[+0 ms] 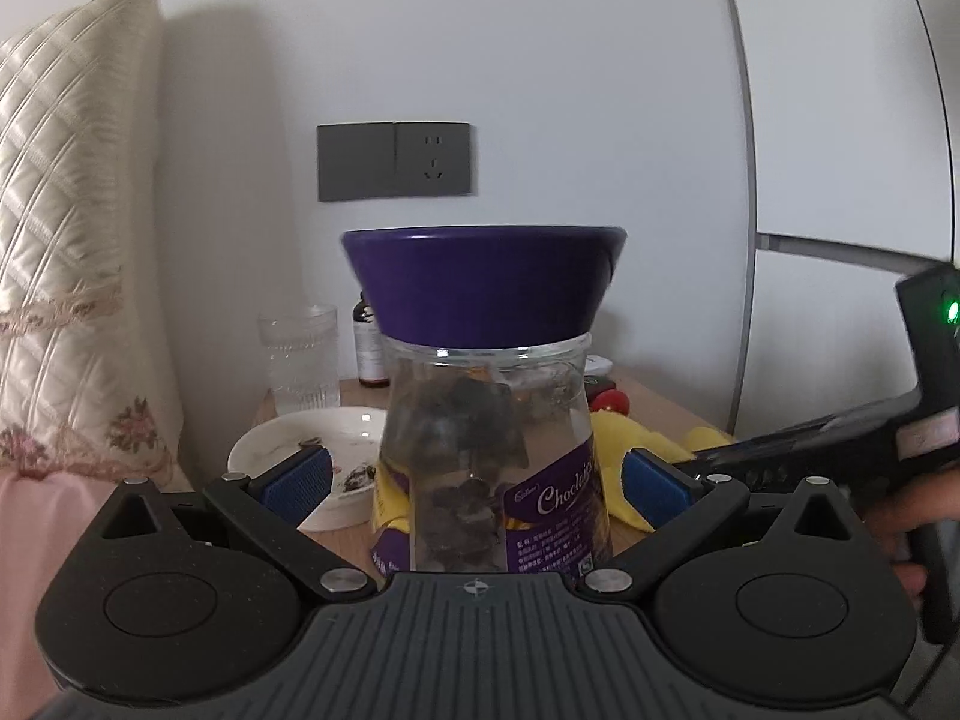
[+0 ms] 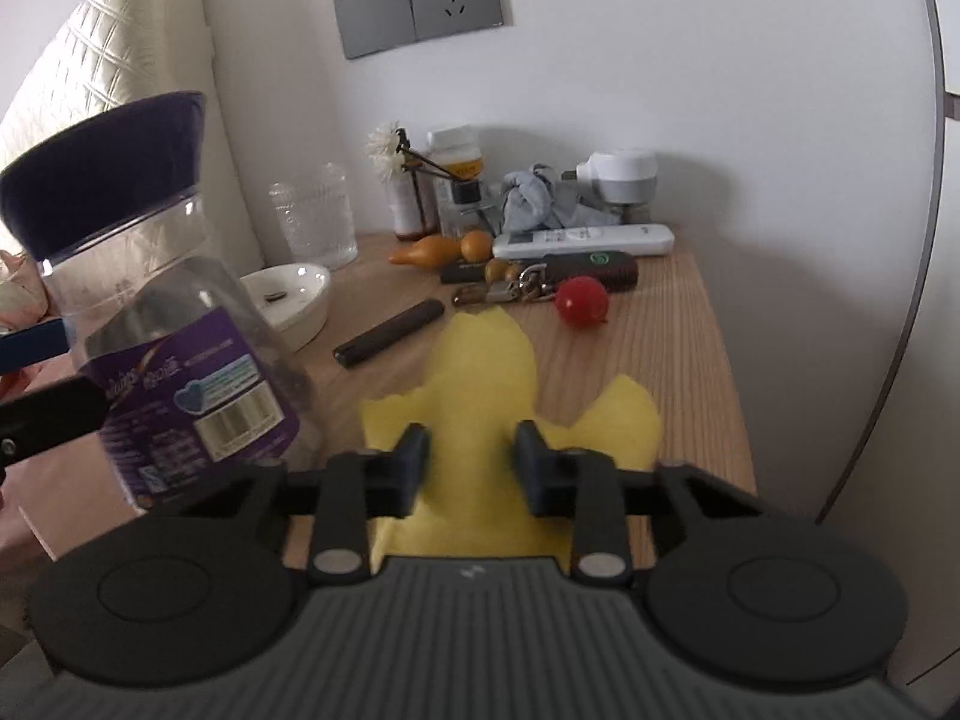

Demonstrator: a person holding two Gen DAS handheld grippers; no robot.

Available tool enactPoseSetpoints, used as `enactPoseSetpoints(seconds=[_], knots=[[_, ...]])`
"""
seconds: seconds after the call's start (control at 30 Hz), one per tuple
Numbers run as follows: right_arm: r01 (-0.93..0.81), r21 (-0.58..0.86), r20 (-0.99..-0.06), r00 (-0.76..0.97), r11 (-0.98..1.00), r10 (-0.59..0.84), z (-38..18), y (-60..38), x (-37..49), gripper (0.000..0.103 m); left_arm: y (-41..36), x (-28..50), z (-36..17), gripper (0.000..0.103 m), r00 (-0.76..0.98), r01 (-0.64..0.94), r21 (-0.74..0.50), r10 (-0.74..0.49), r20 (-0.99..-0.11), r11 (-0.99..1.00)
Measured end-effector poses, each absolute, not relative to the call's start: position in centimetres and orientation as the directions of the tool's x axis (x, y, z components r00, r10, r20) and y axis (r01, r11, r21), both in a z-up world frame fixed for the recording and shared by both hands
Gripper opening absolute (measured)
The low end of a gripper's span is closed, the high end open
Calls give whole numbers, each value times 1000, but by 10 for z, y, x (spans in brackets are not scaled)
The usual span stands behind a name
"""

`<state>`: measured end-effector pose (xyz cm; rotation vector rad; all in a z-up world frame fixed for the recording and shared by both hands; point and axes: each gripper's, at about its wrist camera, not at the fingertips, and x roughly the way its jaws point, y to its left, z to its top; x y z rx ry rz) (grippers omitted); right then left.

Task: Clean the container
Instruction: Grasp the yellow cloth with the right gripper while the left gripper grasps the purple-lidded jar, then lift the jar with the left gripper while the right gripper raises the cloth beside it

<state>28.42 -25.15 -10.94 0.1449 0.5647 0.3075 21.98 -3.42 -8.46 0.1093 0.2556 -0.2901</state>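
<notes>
Right hand-held gripper [image 2: 471, 461] over yellow cloth [image 2: 480, 360]

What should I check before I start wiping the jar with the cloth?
1. Left gripper jaws hold the jar: ok.
2. Purple lid off: not ok, it is on.
3. Jar emptied: not ok, dark pieces inside.
4. Right gripper at the yellow cloth: ok.
5. Cloth pinched by its jaws: cannot tell.
</notes>
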Motion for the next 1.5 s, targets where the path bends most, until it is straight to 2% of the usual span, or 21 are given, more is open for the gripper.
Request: enactPoseSetpoints(seconds=[0.07, 0.2, 0.33, 0.4, 0.8, 0.97, 1.13, 1.33, 1.5], knots=[[-237, 288, -473, 807, 928, 352, -107, -260, 282, 24, -37, 224, -87, 103, 928, 294, 88, -262, -264, 952], [-206, 443, -401, 825, 872, 399, -98, -281, 277, 24, -37, 231, -90, 103, 921, 306, 99, -268, -282, 947], [-182, 611, -316, 836, 770, 449, -89, -298, 266, 24, -46, 231, -85, 101, 927, 302, 182, -244, -284, 936], [-178, 645, -297, 838, 743, 458, -85, -300, 259, 24, -50, 233, -84, 92, 916, 319, 176, -256, -308, 931], [-204, 722, -230, 830, 661, 508, -62, -300, 232, 24, -64, 222, -77, 89, 922, 226, 127, -170, -349, 966], [-217, 756, -188, 832, 618, 522, -54, -305, 230, 25, -52, 216, -85, 91, 925, 282, 114, -239, -294, 952], [-173, 782, -233, 810, 598, 539, -70, -290, 250, 26, -32, 218, -95, 92, 901, 395, 133, -355, -249, 909], [-121, 843, -244, 782, 524, 574, -90, -260, 282, 25, 0, 222, -101, 90, 855, 489, -32, -486, -178, 872], [-127, 843, -226, 798, 522, 559, -91, -250, 286, 26, 9, 223, -99, 87, 847, 507, -73, -512, -145, 859]])
